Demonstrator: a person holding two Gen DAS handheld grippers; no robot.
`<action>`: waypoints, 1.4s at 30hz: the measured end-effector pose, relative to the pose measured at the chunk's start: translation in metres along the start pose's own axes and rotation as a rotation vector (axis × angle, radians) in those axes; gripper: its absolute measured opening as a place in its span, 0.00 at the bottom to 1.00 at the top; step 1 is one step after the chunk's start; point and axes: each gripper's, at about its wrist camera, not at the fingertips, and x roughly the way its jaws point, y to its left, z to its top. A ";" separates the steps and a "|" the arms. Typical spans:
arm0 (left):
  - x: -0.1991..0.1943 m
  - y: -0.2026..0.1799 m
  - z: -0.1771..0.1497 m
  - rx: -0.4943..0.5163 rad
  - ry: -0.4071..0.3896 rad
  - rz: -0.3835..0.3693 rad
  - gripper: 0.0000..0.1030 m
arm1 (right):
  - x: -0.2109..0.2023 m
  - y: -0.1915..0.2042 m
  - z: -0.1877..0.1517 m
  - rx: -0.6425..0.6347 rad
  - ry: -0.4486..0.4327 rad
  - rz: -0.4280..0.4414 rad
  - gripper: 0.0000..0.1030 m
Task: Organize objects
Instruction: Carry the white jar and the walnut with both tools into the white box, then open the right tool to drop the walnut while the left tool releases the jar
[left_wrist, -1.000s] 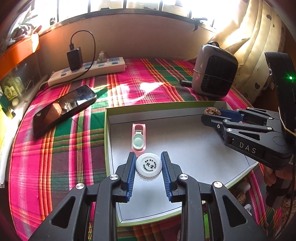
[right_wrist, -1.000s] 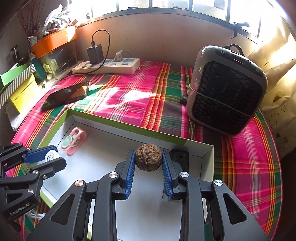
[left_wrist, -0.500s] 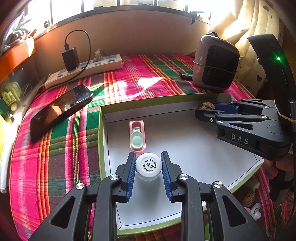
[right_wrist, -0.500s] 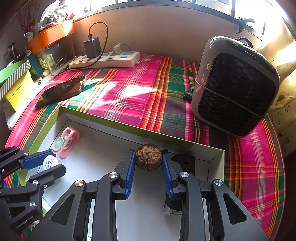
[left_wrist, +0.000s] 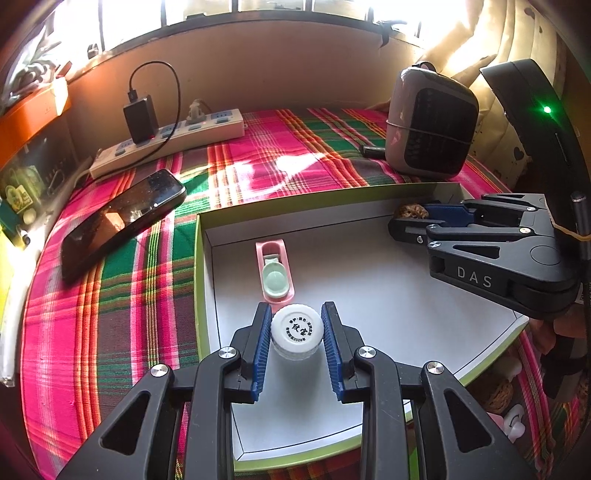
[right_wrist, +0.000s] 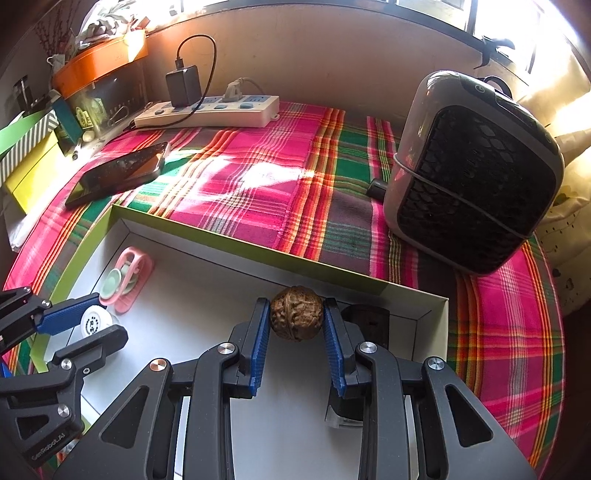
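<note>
Left gripper (left_wrist: 296, 334) is clamped on the white bottle (left_wrist: 296, 332), right gripper (right_wrist: 296, 320) on the walnut (right_wrist: 296, 318), both over the box (left_wrist: 369, 280). Only the right view shows a dark block (right_wrist: 369, 323) behind the walnut.

Black tools (left_wrist: 295, 343), blue ribbed pads (left_wrist: 261, 345), silver screws

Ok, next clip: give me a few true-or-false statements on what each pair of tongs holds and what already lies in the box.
1. The left tongs grip a small white-capped bottle. True.
2. The right tongs are empty. False: they are shut on a walnut.
3. A pink holder lies inside the green-rimmed box. True.
4. The phone lies inside the box. False: it rests on the plaid cloth, outside the box.
5. The heater stands on the cloth beyond the box. True.
</note>
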 end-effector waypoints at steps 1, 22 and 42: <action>0.000 0.000 0.000 -0.001 0.000 0.000 0.25 | 0.000 0.000 0.000 -0.001 0.000 -0.001 0.29; 0.001 -0.001 0.000 0.008 0.000 0.009 0.25 | 0.002 0.001 0.000 -0.005 0.004 -0.014 0.29; -0.001 -0.001 -0.002 0.001 -0.004 0.003 0.31 | -0.001 0.001 -0.004 0.010 -0.016 -0.021 0.44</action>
